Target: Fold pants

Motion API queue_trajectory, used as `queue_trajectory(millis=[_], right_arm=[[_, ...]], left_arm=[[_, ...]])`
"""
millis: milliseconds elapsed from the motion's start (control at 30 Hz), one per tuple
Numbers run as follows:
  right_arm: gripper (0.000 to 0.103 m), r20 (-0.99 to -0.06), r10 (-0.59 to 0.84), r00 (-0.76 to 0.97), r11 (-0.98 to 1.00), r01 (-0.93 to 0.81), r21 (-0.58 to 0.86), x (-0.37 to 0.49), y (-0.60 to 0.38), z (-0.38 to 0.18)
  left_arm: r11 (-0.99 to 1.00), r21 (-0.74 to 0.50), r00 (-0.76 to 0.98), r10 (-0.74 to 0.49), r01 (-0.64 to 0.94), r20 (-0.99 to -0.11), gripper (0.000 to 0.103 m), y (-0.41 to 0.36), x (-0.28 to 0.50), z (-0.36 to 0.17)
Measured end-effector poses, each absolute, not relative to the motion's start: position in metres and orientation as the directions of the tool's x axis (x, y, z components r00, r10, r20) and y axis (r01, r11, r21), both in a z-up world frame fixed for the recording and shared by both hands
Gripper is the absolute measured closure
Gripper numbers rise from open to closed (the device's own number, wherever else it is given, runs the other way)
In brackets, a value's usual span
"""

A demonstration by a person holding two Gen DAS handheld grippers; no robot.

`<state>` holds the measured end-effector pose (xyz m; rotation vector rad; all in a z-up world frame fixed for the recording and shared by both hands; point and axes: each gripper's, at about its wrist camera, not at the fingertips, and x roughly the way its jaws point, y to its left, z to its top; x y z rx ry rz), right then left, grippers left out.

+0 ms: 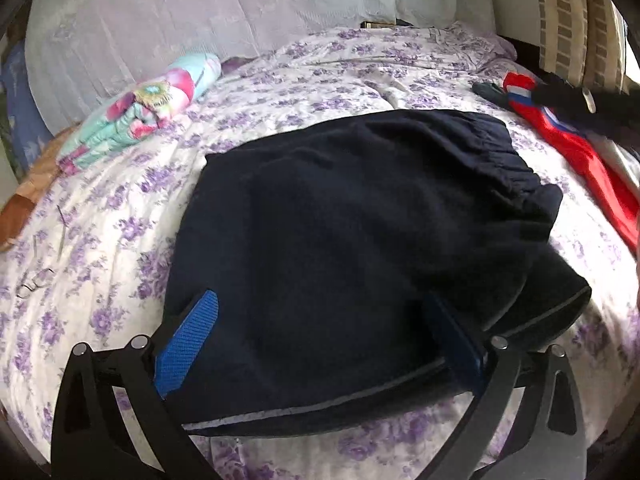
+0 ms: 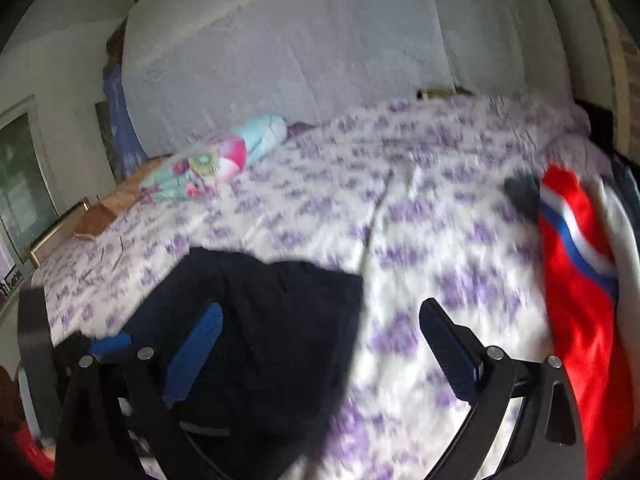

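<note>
Navy fleece, the pants [image 1: 352, 240] lie folded into a compact block on the floral bedsheet [image 1: 100, 216], directly ahead of my left gripper [image 1: 320, 344] and partly between its fingers. Those jaws stand spread wide; the cloth passes between them, but neither blue pad presses it, so I judge I am holding nothing there. The elastic waistband [image 1: 508, 160] sits at the far right corner of the block, and a lower layer pokes out to the right near my right finger. My right gripper [image 2: 320, 344] hovers over the sheet with jaws also spread and empty, the pants just to its left. I judge the folding mostly done: what may remain is one more fold or squaring that stray layer. A red garment [image 2: 576, 280] lies well to the right, untouched.
</note>
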<state>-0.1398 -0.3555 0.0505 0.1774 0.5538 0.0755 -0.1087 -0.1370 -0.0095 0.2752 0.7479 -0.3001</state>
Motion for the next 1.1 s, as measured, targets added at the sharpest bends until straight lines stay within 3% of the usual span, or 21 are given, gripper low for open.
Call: queue_trajectory(millis=[100, 233, 267, 367, 933, 1100], right_arm=[[0.004, -0.549, 0.147, 0.823, 0.978, -0.04, 0.203, -0.113, -0.348, 0.047], [0.003, -0.696, 0.121, 0.708, 0.987, -0.013, 0.158, -0.075, -0.335, -0.006], [0.003, -0.731, 0.171, 0.661, 0.978, -0.026, 0.206, -0.066, -0.337, -0.023], [0.003, -0.7, 0.235, 0.675, 0.954, -0.023, 0.298, -0.067, -0.35, -0.022], [0.003, -0.673, 0.214, 0.708, 0.952, 0.003, 0.306, -0.085, -0.353, -0.018], [0.003, -0.459, 0.153, 0.875, 0.96, -0.022, 0.279, -0.145, -0.343, 0.016]], left_arm=[[0.924, 0.126, 0.694, -0.176, 0.361, -0.699, 0.004, -0.135, -0.109, -0.01], [0.924, 0.12, 0.695, -0.182, 0.363, -0.696, 0.004, -0.135, -0.109, -0.011], [0.924, 0.126, 0.698, -0.177, 0.36, -0.694, 0.004, -0.135, -0.11, -0.012], [0.925, 0.119, 0.698, -0.183, 0.361, -0.693, 0.004, -0.135, -0.111, -0.012], [0.927, 0.105, 0.706, -0.197, 0.36, -0.68, 0.004, -0.131, -0.115, -0.011], [0.932, 0.111, 0.732, -0.194, 0.345, -0.653, 0.004, -0.12, -0.128, -0.005]])
